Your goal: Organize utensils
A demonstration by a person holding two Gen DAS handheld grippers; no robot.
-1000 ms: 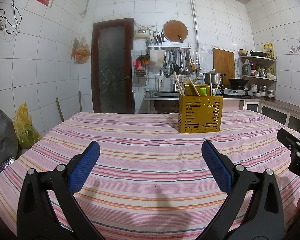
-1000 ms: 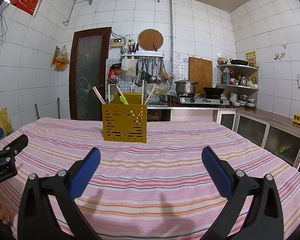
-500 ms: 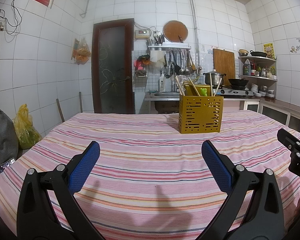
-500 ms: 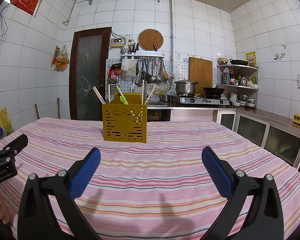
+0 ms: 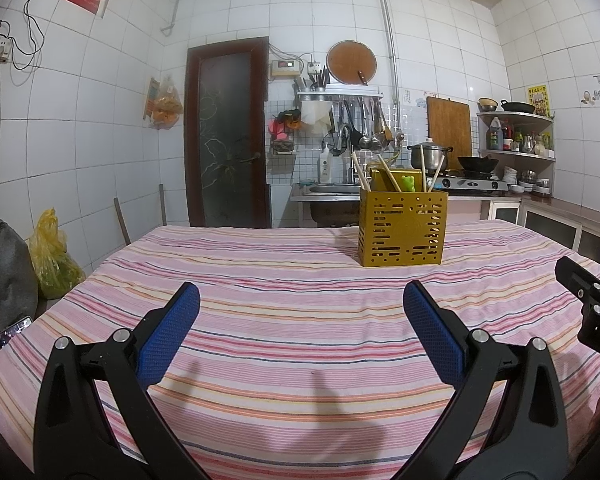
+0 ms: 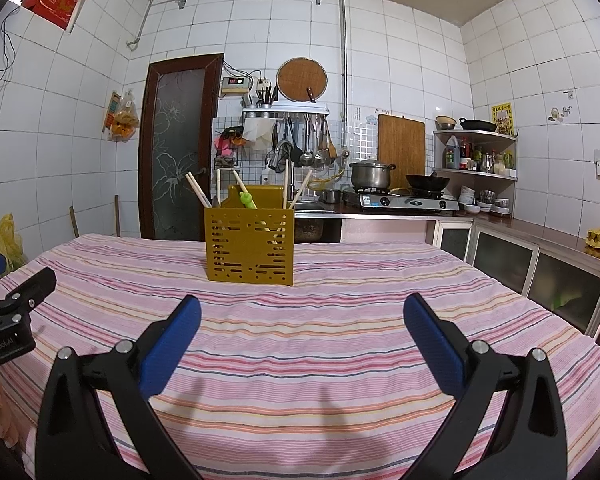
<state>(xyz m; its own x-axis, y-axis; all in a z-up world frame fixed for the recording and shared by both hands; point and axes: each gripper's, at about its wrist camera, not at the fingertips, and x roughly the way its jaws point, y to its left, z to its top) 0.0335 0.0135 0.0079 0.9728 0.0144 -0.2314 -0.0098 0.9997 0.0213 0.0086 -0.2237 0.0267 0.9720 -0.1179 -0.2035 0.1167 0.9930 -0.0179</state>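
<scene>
White tiles are covering the walls of this small kitchen, and a big table with a pink striped cloth (image 5: 300,320) is filling the low half of both views. Nearest to us in the left wrist view, the left gripper (image 5: 301,308) is hanging just over the cloth with its two blue pads (image 5: 168,336) spread wide apart, and it is holding nothing. At about 3 o'clock in that view, part of the other black tool is peeking in at the edge. In the right wrist view, the right gripper (image 6: 302,312) is hanging over the cloth in the same way, its blue pads (image 6: 434,346) wide apart and gripping nothing, with the left tool showing at about 9 o'clock. Farther back, a yellow holder box (image 5: 402,230) with little slots is standing upright on the cloth, at about 1 o'clock from the left gripper and about 11 o'clock from the right one, well apart from both. Wooden chopsticks (image 6: 198,190) are sticking up out of the box and leaning, and a small green utensil (image 6: 248,199) is poking out beside them. Far behind the table, a dark brown door (image 5: 226,132) is standing shut, spoons and ladles are hanging on a wall rack (image 6: 286,111), and a silver pot (image 6: 371,174) is sitting on the stove (image 6: 404,200).
</scene>
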